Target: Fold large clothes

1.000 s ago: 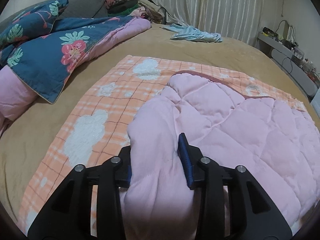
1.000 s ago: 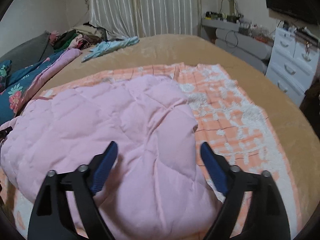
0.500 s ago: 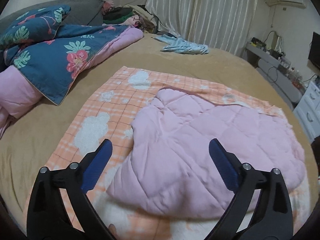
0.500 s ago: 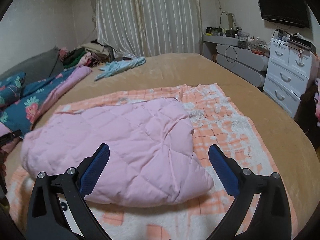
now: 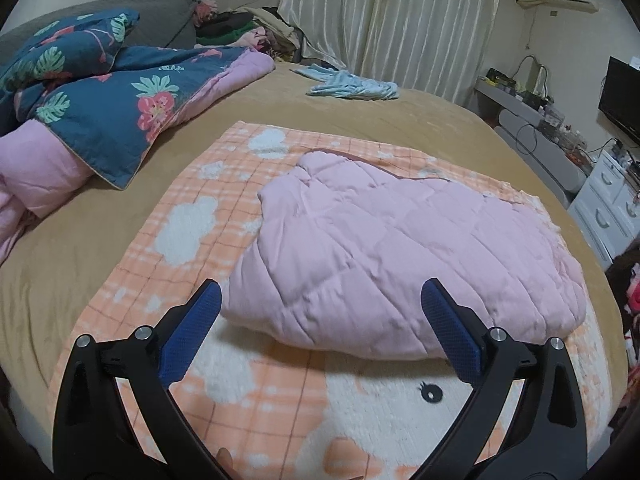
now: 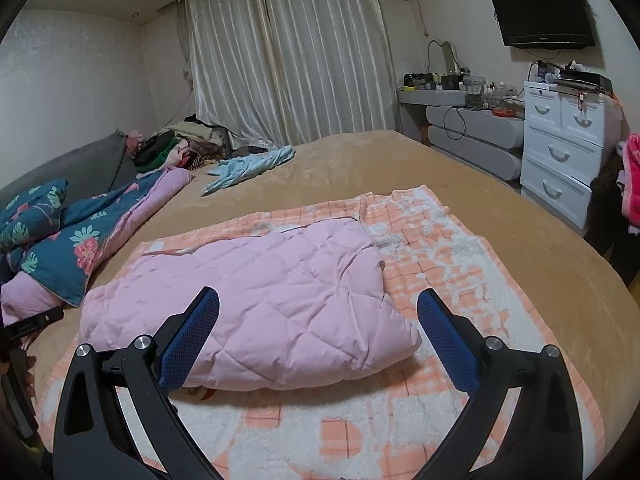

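Pink quilted jacket (image 5: 384, 256) lies folded into a compact bundle on the orange checked blanket (image 5: 276, 396), on the bed. Left gripper (image 5: 320, 328) and right gripper (image 6: 318, 334) have just been opening; both gape empty, clear of it. The fold looks done, perhaps needing only tidying.

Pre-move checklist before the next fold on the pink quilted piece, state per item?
1. Left gripper released: ok, jaws just opened wide, nothing between them.
2. Right gripper released: ok, jaws wide, empty.
3. Pink quilted garment lying folded on the orange checked blanket: ok.
4. Fold edges even: not ok, the far edge runs uneven with a bump at its left end.
5. Fold done or more needed: cannot tell.
6. Floral duvet and light blue cloth apart from the garment: ok.
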Demonstrator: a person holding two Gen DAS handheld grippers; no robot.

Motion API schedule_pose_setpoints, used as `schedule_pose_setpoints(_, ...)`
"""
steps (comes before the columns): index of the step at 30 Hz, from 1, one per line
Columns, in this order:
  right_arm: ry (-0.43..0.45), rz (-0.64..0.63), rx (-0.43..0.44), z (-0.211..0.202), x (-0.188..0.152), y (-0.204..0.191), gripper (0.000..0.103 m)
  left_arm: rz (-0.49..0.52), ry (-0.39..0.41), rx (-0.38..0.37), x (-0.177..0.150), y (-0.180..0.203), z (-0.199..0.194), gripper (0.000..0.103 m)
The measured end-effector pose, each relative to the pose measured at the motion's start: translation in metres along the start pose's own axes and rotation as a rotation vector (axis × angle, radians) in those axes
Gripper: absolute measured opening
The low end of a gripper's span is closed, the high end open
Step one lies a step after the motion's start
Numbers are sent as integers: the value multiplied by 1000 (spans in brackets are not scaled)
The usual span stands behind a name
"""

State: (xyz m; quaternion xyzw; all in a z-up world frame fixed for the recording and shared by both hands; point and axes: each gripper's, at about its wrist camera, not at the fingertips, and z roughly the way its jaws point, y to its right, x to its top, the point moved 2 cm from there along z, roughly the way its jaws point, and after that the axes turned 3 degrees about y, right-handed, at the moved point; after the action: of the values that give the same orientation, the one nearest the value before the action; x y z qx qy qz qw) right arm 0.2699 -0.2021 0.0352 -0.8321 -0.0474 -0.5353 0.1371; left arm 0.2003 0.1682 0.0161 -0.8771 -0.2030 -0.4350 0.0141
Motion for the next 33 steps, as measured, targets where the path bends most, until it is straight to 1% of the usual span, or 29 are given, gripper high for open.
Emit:
schedule_pose_setpoints(2,1,3,-1,-6,-4,-1,99,6,2,-16,-5,2,-5,93)
schedule_pose_setpoints(6,1,22,1,-17,-14,-1,99,20,6,-11,-13,5,-13,93)
schedule_pose_setpoints(16,-41,59,-2,-22,-37,3,99,4,-19,-18,-32,1,-17,93)
schedule_pose_setpoints(18,-48,64,-6,-21,-41,4,99,-4,-29,-15,-37,-2,-16,93)
schedule_pose_setpoints(23,-67,64,-18,-17,-50,6,99,-64,-73,-41,-48,-11,-7,93)
schedule_pose_setpoints(28,-91,64,-32,-10,-58,8,99,-91,-105,-36,-57,-17,2,93)
schedule_pose_setpoints(33,-124,71,-69,5,-66,13,99,-105,-127,-38,-62,-18,13,93)
